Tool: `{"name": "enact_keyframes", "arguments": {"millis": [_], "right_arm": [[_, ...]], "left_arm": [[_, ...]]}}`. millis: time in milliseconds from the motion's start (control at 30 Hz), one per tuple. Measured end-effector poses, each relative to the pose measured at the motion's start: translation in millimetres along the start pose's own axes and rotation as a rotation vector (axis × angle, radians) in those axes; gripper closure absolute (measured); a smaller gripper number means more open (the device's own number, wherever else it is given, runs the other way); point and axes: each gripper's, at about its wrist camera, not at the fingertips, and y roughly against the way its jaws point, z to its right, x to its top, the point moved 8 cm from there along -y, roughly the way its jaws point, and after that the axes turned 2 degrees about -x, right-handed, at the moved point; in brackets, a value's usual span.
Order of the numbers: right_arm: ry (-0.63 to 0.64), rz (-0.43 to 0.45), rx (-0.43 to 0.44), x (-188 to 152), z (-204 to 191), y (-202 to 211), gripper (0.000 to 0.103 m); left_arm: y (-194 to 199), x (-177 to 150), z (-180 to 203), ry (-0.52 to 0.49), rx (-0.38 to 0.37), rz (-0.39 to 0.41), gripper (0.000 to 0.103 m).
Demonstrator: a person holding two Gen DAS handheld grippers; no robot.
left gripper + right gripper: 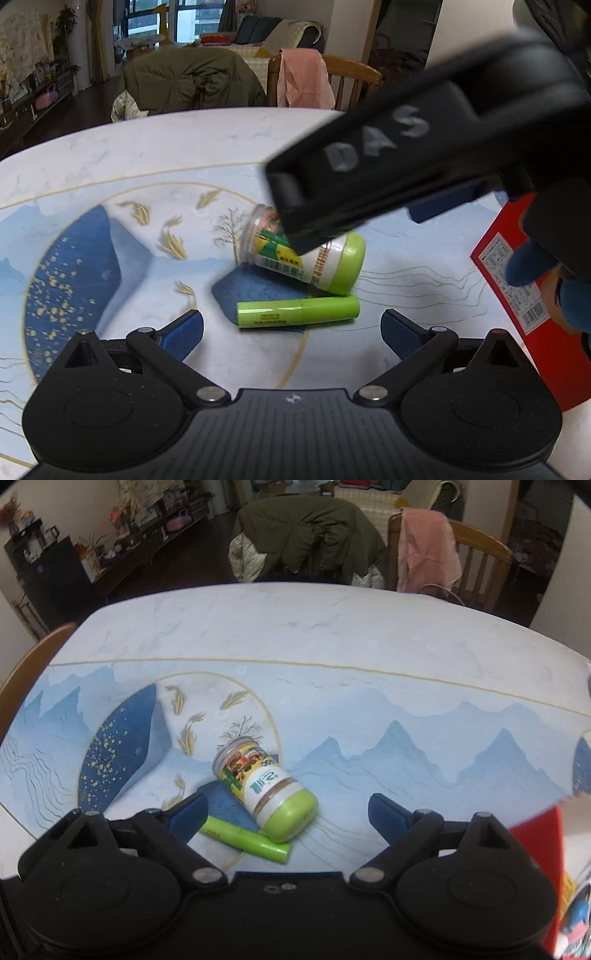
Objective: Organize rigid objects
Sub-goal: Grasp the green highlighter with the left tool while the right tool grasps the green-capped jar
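Note:
A clear jar with a green cap lies on its side on the patterned table, and a green tube lies just in front of it. My left gripper is open and empty, its blue pads either side of the tube and just short of it. The right gripper's black body hangs above the jar and hides part of it. In the right wrist view the jar and tube lie between the open fingers, nearer the left one; my right gripper is empty.
A red box stands at the table's right; it also shows in the right wrist view. The table bears a blue mountain print. Chairs draped with a green coat and a pink cloth stand behind the far edge.

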Motion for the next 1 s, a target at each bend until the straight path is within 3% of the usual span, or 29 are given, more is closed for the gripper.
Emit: {"name": "enact_keyframes", "arguments": {"millis": [600,733,867,1000], "right_arm": [[0.111,-0.087,0.056,11.9,-10.9,-47.1,0.026],[0.111,-0.097,0.074,10.9,-13.7,-51.9,0.035],[0.122,-0.104,0.071,8.4,-15.5,-54.9,0.041],[0.112,-0.101,0.064,7.6,-14.6,-53.6,0.043]], "left_arm": [[-23.9,-0.1,11.5,-0.038,0.053,0.021,0.001],[-21.6,-2.5,13.4,-0.04,0.061,0.027,0.002],[-19.8,-3.6,14.3,-0.048,0.07,0.033,0.007],[-19.4,-0.3,10.8,-0.046,0.083,0.036,0.019]]}}
